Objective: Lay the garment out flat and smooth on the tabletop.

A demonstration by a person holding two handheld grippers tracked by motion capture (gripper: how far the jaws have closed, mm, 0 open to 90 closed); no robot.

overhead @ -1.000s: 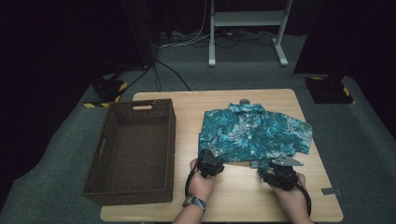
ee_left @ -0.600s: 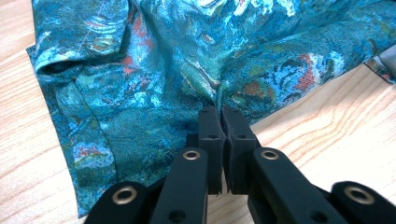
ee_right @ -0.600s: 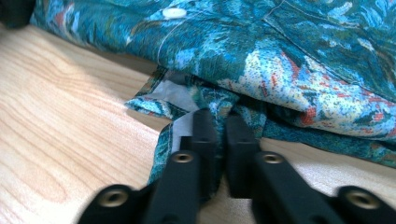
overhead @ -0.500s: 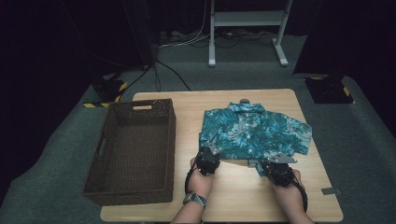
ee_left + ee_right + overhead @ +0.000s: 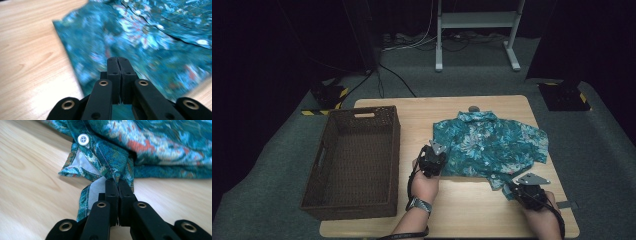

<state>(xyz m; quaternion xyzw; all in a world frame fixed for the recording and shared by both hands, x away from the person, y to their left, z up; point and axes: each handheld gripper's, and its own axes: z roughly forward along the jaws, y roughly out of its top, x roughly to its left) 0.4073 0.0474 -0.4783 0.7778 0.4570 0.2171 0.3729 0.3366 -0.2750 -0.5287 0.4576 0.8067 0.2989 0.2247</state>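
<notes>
A teal flower-print shirt (image 5: 492,142) lies spread on the right half of the wooden table (image 5: 467,215). My left gripper (image 5: 438,156) is at the shirt's near left corner. In the left gripper view its jaws are shut (image 5: 117,60) with teal cloth (image 5: 155,42) pinched between them. My right gripper (image 5: 508,186) is at the near hem toward the right. In the right gripper view it is shut (image 5: 117,182) on the hem's folded edge (image 5: 105,162), just below a white button (image 5: 83,139).
An empty dark wicker basket (image 5: 357,160) fills the table's left half, close to my left hand. A small grey object (image 5: 473,108) sits at the far edge behind the collar. A grey tag (image 5: 564,204) lies by the right edge. Bare wood runs along the front.
Both pairs of jaws have shut on the shirt's near hem. The left gripper has lifted a little with its corner, and the right gripper has shifted slightly sideways, drawing the hem out.
</notes>
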